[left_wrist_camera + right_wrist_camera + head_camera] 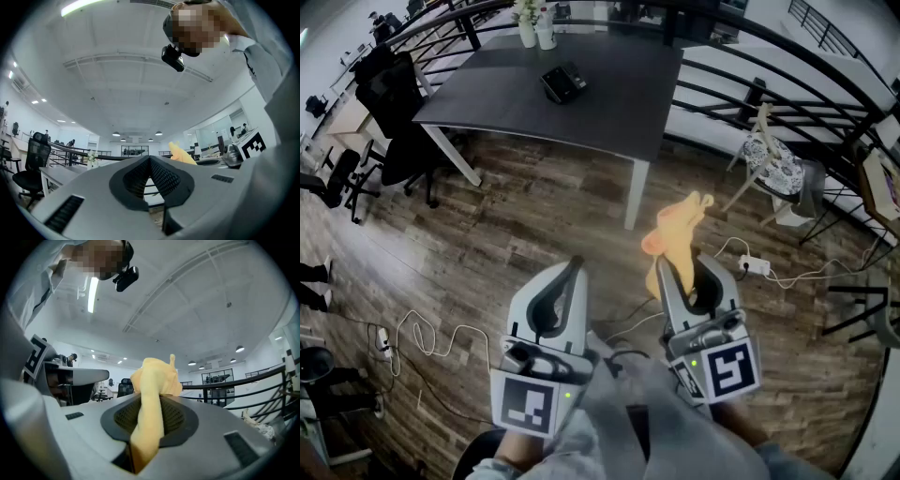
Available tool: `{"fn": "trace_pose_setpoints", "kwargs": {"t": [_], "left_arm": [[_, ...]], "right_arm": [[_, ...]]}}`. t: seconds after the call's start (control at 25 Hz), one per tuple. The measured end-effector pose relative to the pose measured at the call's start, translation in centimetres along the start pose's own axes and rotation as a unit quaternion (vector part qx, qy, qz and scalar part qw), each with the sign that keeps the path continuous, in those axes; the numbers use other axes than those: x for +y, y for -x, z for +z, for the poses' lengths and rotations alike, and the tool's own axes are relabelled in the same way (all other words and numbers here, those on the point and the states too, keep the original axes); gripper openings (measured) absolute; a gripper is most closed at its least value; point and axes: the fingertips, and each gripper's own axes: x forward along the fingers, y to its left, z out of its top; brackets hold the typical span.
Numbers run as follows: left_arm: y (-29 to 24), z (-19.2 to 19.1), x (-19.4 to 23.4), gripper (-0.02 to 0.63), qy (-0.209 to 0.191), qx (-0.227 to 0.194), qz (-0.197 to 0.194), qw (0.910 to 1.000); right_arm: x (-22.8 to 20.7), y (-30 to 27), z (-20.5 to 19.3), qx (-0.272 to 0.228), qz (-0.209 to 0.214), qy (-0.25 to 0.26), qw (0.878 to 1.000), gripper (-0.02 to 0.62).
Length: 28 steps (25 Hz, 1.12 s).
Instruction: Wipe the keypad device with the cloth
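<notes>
The keypad device [563, 82], a small black unit, lies on the dark grey table [609, 103] far ahead of both grippers. A yellow cloth [677, 234] sticks up from my right gripper [686, 272], which is shut on it; in the right gripper view the cloth [152, 399] runs between the ribbed pads and bunches above them. My left gripper [574, 266] is held beside it, shut, with nothing between its jaws. In the left gripper view its pads [161, 178] meet, and the cloth [182, 153] shows past them to the right. Both grippers hang over the wooden floor, well short of the table.
Two white vases [534, 33] stand at the table's far edge. Black office chairs [389, 103] are at the left, and a cushioned stool [773, 161] at the right. A power strip [754, 265] and cables [422, 337] lie on the floor. A curved black railing [769, 94] runs behind the table.
</notes>
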Motion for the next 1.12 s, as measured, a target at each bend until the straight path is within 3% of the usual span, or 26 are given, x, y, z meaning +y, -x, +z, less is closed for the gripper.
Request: {"fn": "trace_pose_setpoints", "kwargs": {"t": [1.12], "left_arm": [[-1.2, -0.6, -0.6, 0.014, 0.001, 0.001, -0.020, 0.9998]], "right_arm": [[-1.1, 0.2, -0.5, 0.002, -0.019, -0.010, 1.000, 0.100]]}}
